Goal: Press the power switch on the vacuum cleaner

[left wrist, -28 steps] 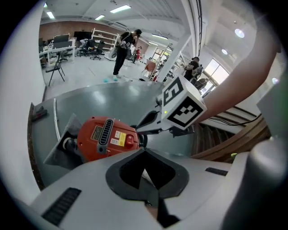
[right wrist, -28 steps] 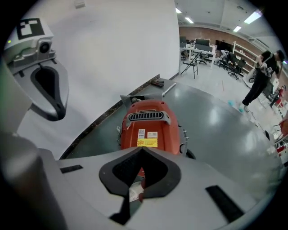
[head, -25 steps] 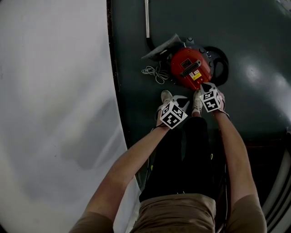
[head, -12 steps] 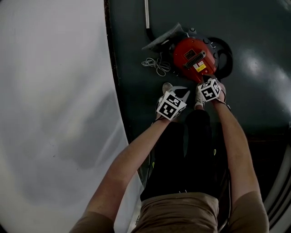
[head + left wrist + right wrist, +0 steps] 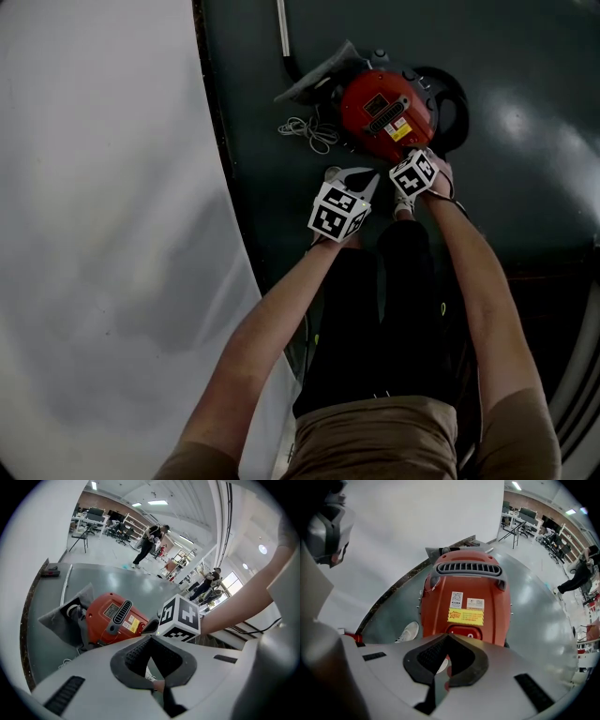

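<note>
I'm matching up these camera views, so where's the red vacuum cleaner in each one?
Head view: vacuum cleaner in the upper centre.
Left gripper view: left of centre, at mid-height.
Right gripper view: centre, straight ahead.
Shared landmark: its yellow label.

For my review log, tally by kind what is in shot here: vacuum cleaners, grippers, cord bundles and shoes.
vacuum cleaner, red: 1
grippers: 2, the left gripper and the right gripper
cord bundle, white, on the floor beside the vacuum: 1
shoes: 2, one and another partly hidden
Total: 6
</note>
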A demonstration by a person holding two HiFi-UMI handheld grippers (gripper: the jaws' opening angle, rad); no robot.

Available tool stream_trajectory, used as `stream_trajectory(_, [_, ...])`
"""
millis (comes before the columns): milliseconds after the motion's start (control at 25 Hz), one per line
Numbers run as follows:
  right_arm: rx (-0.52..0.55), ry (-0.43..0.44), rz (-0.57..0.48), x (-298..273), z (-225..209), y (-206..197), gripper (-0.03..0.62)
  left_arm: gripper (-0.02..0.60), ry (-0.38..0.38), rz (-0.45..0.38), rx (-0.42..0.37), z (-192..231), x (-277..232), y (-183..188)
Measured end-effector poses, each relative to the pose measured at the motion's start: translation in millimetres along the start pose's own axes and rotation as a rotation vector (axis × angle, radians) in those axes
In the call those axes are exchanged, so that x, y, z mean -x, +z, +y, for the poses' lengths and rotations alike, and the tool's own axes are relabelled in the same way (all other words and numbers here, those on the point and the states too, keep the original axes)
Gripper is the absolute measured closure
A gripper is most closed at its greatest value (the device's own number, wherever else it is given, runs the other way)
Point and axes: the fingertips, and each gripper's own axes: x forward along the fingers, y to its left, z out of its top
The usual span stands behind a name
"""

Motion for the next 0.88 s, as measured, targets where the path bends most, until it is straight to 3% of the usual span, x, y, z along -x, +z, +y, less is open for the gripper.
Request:
stream_trajectory(200, [-0.098,0.055,-0.02,-1.2,2.5,0.8,0.585,0.577,0.027,-0.016,0.013,3.8,-5.6,1.0])
stream_trajectory(320, [-0.156,0.169,-0.017,-3.4,-3.8,-8.9,0.585,0.577,0.055,-0.044,0.012,1.9,-5.7,13.1])
stream_trajectory(400, [-0.239,0.291,-0.115,4.0,-13.5,-1.0,0.585,0.577,0.075,-0.062,0.003,0.0,-0.9,26.3])
stream_trajectory(480, [-0.311,0.349,-0.289,35.8,-32.3,20.0,0.583,0.577,0.09,-0.105,0.007,-4.9,10.0,44.8])
stream_trajectory(600, [-0.353,0.371,-0.465,100.3,-53.1,39.1,0.559,0.577,0.098,-0.234,0.04,-18.8,38.2,79.4])
stream_trajectory(760, [-0.307,0.354,-0.553,175.8,-65.6,41.5,0.525,0.577,0.101,-0.377,0.037,-42.0,79.8,126.2])
stream_trajectory(880, [-0.336,0.336,-0.619,233.8,-68.0,38.7,0.52,0.577,0.082,-0.44,0.019,-77.1,111.1,149.9])
